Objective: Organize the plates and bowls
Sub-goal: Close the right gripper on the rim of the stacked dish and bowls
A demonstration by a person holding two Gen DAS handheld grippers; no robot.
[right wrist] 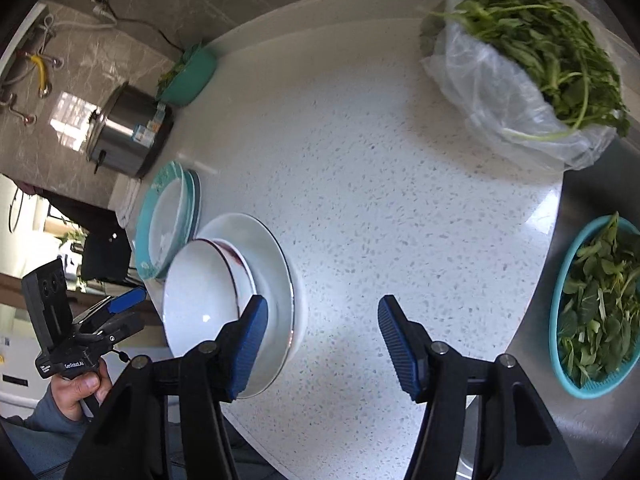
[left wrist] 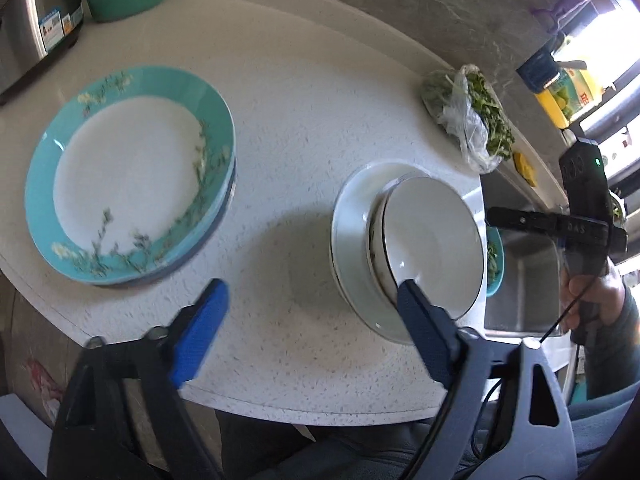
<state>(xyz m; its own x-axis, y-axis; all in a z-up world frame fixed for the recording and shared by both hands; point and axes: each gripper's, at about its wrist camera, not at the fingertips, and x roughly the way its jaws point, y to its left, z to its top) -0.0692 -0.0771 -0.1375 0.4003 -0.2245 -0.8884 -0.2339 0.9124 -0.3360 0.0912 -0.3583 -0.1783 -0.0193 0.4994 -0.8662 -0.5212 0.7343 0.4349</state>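
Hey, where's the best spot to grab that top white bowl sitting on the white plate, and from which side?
Grip the white bowl by its thin rim, one finger inside and one outside, probably at the edge nearest the counter front. It sits upright, nested in another bowl on the white plate, so its wall is hidden low down; only the rim stands free.

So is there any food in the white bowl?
Empty. The white bowl shows only a clean, bare inside as it sits on the white plate.
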